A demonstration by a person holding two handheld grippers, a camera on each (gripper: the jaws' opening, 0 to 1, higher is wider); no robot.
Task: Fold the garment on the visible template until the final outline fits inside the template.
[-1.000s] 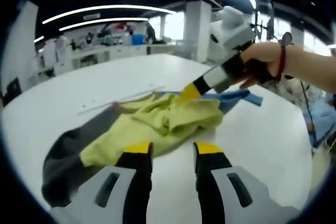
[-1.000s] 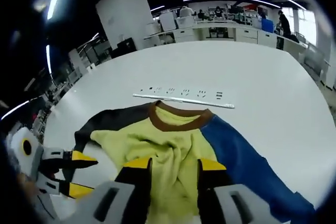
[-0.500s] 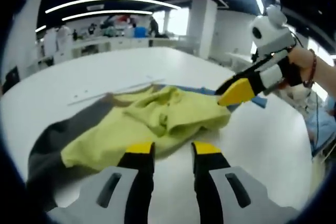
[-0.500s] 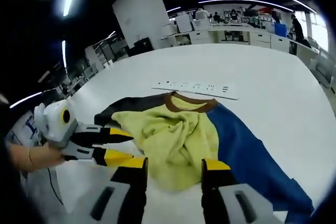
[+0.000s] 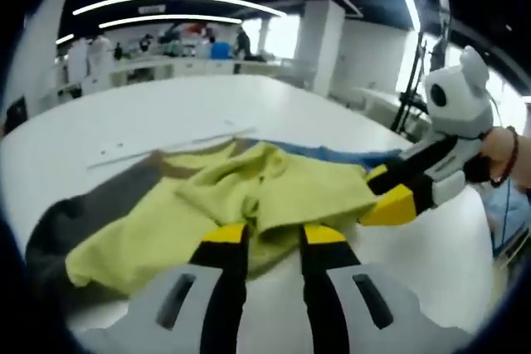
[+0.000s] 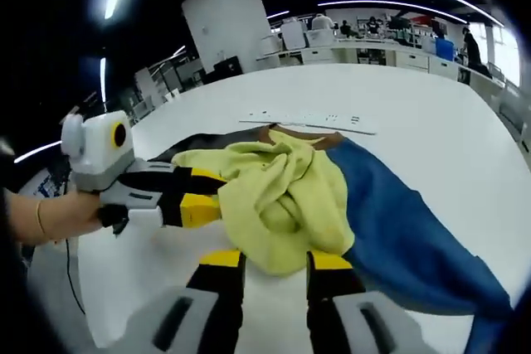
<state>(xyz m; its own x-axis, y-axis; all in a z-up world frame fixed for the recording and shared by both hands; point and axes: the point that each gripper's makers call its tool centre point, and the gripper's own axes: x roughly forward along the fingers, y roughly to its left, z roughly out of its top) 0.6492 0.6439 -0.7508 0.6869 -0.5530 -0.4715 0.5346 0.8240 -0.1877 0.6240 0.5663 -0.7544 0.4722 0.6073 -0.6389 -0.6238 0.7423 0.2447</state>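
Observation:
A crumpled garment lies on the white table [image 5: 99, 113]. It has a yellow-green body [image 5: 249, 192] [image 6: 282, 196], a dark grey sleeve [image 5: 75, 213] [image 6: 191, 151], a blue sleeve [image 5: 332, 153] [image 6: 398, 221] and a brown collar [image 6: 290, 132]. My left gripper [image 5: 274, 236] is open, its tips at the bunched hem; in the right gripper view the left gripper [image 6: 199, 193] comes in from the left and touches the yellow cloth's edge. My right gripper [image 6: 275, 261] is open, with the hem's lowest fold between its tips. It also shows at the right, the right gripper [image 5: 388, 192] beside the cloth.
A thin white strip with dark marks [image 6: 307, 119] [image 5: 166, 143] lies on the table just beyond the collar. A hand [image 6: 50, 217] holds the left gripper. Benches and people stand far behind [image 6: 373, 35]. A white pillar [image 5: 319, 43] rises past the table.
Both grippers have closed in on the bunched yellow hem. The right gripper has dropped from above the garment to table level beside it. The right jaws stand a little narrower.

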